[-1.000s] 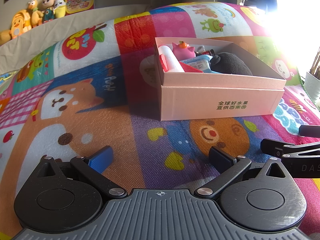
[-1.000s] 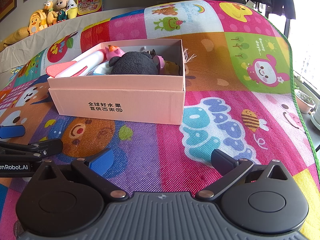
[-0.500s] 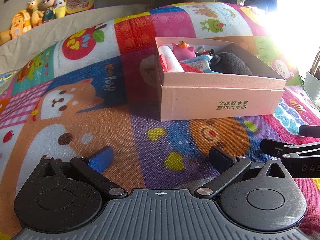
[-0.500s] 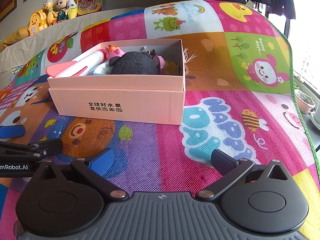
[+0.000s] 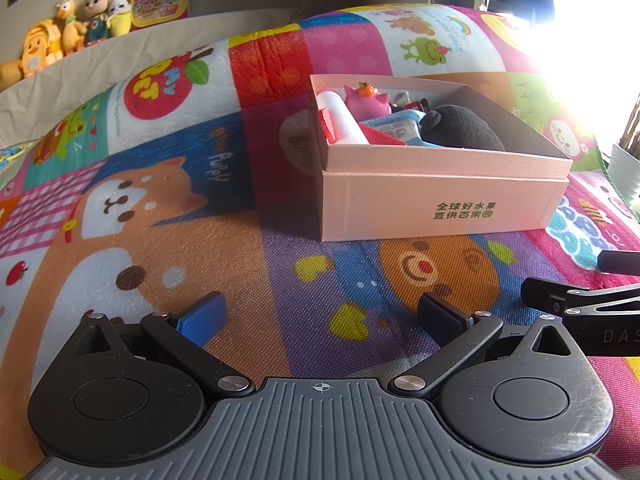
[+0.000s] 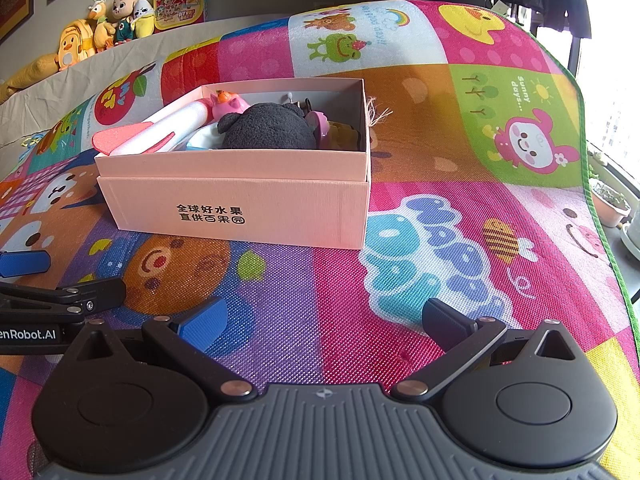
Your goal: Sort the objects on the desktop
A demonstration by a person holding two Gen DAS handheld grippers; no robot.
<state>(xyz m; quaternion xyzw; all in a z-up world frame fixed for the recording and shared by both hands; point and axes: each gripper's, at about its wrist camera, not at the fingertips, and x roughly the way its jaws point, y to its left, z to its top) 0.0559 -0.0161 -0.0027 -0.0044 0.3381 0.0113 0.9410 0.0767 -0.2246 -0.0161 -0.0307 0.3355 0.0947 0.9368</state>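
Bright cartoon play mat [image 5: 248, 240] covers the whole work surface; plush toys [image 6: 108, 28] line the ledge far behind the box.

Item 1: pink box [image 5: 440, 208], open-topped, on the mat ahead of both my claws. Contents, all inside its walls: white foam roll [image 5: 344, 120], pink pig [image 5: 366, 98], dark plush [image 5: 460, 128], blue packet [image 5: 394, 128].

Item 2: my left claw [image 5: 322, 312], fingers spread wide, holding nothing, low over the mat short of the box.

Item 3: my right claw [image 6: 324, 316], likewise spread and empty, short of the box's front wall.

Change over the last second: none. Box, contents and both claws sit exactly as before. No loose object shows on the mat near the box, so I judge the sorting finished or paused.

View differences: the right view shows the box's right end, with a purple piece [image 6: 320, 124] and something yellow [image 6: 346, 132] behind the plush, and a frayed tuft [image 6: 378, 114] outside that wall. The left view hides these but shows the packet clearly; glare washes out its right side.
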